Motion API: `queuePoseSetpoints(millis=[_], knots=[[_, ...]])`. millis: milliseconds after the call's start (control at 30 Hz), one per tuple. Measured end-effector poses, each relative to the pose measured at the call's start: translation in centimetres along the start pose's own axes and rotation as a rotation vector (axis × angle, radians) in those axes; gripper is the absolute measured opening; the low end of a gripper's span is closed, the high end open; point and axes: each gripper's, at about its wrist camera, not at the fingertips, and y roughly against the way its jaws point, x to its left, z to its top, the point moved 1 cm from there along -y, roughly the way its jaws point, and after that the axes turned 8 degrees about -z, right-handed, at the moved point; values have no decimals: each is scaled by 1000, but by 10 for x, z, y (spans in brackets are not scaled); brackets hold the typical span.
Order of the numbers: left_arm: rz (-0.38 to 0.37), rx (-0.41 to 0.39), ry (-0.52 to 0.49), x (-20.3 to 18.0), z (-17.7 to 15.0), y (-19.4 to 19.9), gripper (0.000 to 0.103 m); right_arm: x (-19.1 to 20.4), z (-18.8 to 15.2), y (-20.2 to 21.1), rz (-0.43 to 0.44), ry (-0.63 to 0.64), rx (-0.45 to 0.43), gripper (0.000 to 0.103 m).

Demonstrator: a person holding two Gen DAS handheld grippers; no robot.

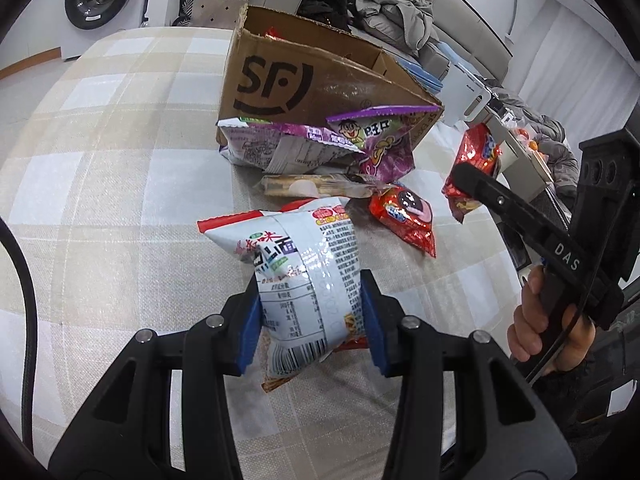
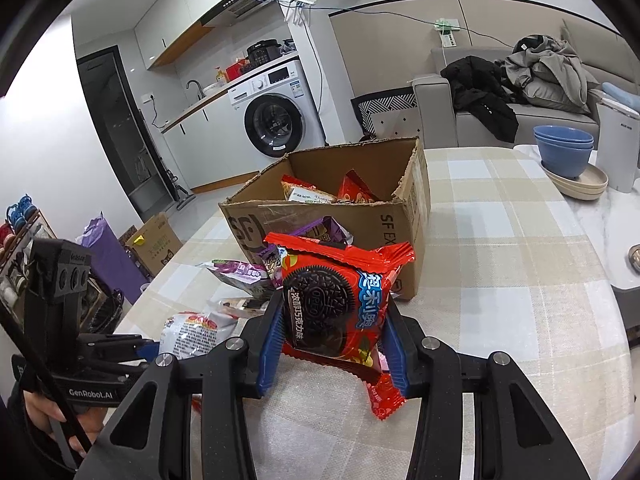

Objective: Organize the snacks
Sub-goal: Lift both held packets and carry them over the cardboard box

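The bench (image 2: 500, 248) wears a beige-and-white checked cloth, and the room around it is a small flat; a white washing machine (image 2: 274, 120) stands under a kitchen counter, and a grey sofa (image 2: 532, 116) behind the bench is heaped with dark and grey clothes. On the cloth sits an open cardboard box (image 2: 360, 224) with torn edges, snack packets already inside it.

My left claw (image 1: 312, 316) is clamped on a white instant-noodle packet (image 1: 296, 264), its blue pads pressing both sides, the packet raised above the cloth in front of the box; my right claw (image 2: 332, 344) grips a red Oreo packet (image 2: 340, 300) the same way, just short of the box's near corner.

Only the left view shows the loose pile at the foot of the box: purple packets (image 1: 320, 144) leaning on its wall, a long biscuit pack (image 1: 320, 186) lying flat, and another red packet (image 1: 404, 216) beside it; it also catches my right hand (image 1: 548, 320) on its handle. Only the right view looks down into the box, and shows stacked blue bowls (image 2: 564, 152) on cream plates at the bench's far edge, plus my left hand (image 2: 52, 428) low on the left.

From the left the box's inside is mostly hidden by its wall; from the right the Oreo packet covers much of the pile, and the packets inside the box are too small to name.
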Motion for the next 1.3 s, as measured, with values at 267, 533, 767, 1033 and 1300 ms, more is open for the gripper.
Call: queuePoseSetpoints(millis=[267, 533, 767, 1033, 1300], knots=[[-18, -32, -15, -4, 19, 12, 40, -9, 0, 5, -11, -19, -12, 45], [-46, -73, -28, -7, 34, 34, 40, -15, 2, 5, -23, -28, -13, 45], [-61, -113, -27, -13, 41, 47, 40, -16, 5, 7, -27, -36, -23, 45], [-58, -146, -23, -10, 48, 59, 40, -13, 6, 5, -19, -31, -21, 45], [-47, -176, -32, -11, 63, 69, 40, -4, 21, 0, -1, -11, -35, 45]])
